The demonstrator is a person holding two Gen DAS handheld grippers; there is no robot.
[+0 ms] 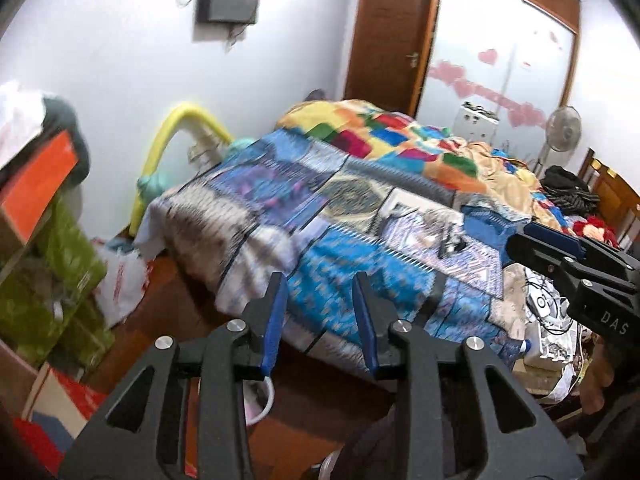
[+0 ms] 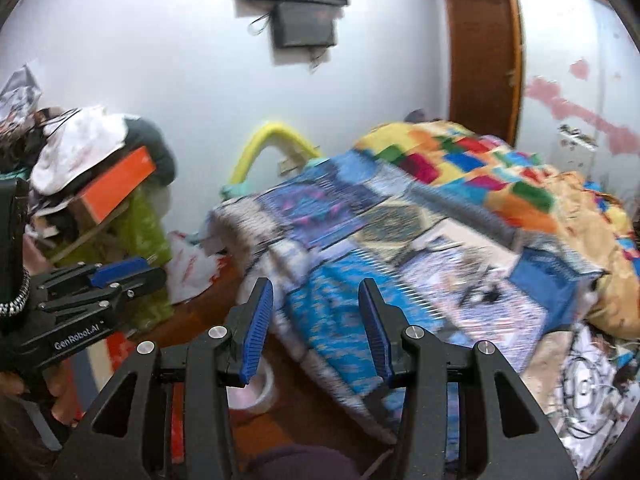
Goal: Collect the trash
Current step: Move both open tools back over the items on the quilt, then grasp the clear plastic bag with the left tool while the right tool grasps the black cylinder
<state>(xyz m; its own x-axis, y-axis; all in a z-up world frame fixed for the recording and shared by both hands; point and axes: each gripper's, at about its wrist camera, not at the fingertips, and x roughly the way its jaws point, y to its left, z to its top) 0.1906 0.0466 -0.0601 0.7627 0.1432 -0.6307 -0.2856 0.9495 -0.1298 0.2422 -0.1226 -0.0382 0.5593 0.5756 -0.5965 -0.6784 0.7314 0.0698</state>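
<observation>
My left gripper (image 1: 320,280) is open and empty, held above the foot of a bed with a blue patterned blanket (image 1: 320,208). It also shows at the left of the right wrist view (image 2: 132,276). My right gripper (image 2: 316,286) is open and empty over the same blanket (image 2: 380,240); it shows at the right edge of the left wrist view (image 1: 540,240). A white plastic bag with red print (image 1: 120,276) lies on the floor by the bed corner, also seen in the right wrist view (image 2: 192,268). A white round container (image 2: 264,388) sits on the floor below the grippers. Both views are blurred.
A stack of green and orange boxes with clothes on top (image 1: 44,208) stands at the left. A colourful quilt (image 1: 400,136) covers the far bed. White cables and clutter (image 1: 548,320) lie at the right. A wooden door (image 1: 388,40), a fan (image 1: 564,128) and wall screens (image 2: 296,0) are behind.
</observation>
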